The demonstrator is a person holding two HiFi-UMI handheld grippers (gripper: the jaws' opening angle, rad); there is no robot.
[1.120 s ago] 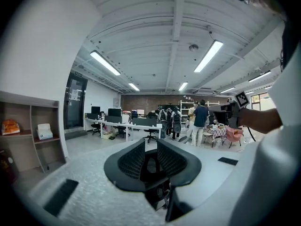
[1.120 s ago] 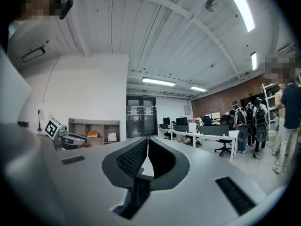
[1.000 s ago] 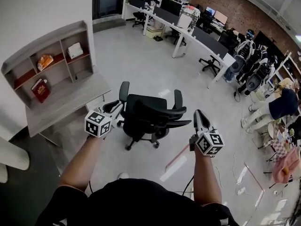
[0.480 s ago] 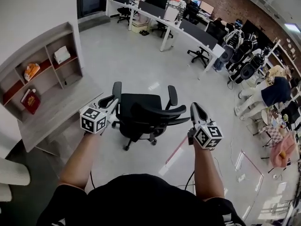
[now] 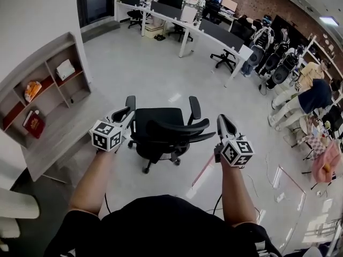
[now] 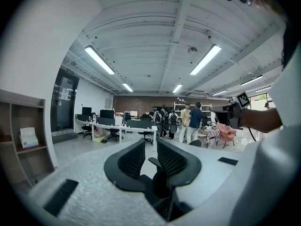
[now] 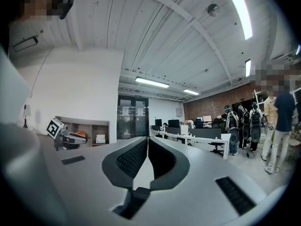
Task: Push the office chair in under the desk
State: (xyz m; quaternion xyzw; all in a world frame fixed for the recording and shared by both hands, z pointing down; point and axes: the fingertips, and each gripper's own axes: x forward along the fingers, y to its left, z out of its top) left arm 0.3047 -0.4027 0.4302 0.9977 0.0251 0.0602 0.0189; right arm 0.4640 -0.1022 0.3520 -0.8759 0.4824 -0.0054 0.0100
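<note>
A black office chair (image 5: 161, 123) stands on the grey floor in the head view, with its backrest (image 5: 179, 128) toward me and its seat facing away. The grey desk (image 5: 56, 138) with a shelf unit on it lies to the chair's left. My left gripper (image 5: 127, 115) hovers by the left side of the chair, with its pads slightly apart and nothing between them (image 6: 151, 147). Just off the backrest's right end, my right gripper (image 5: 221, 120) is shut and empty (image 7: 147, 142). I cannot tell whether either gripper touches the chair.
The shelf unit (image 5: 40, 90) holds a red book, an orange item and a white box. Long white desks (image 5: 198, 28) with monitors and chairs run across the back. People (image 5: 311, 98) stand at the right near a pink chair (image 5: 327, 167). Cables lie on the floor at the right.
The head view has drifted, so the desk and shelf now sit further left and lower. Both grippers stay at the chair's sides, and their jaws have not changed.
</note>
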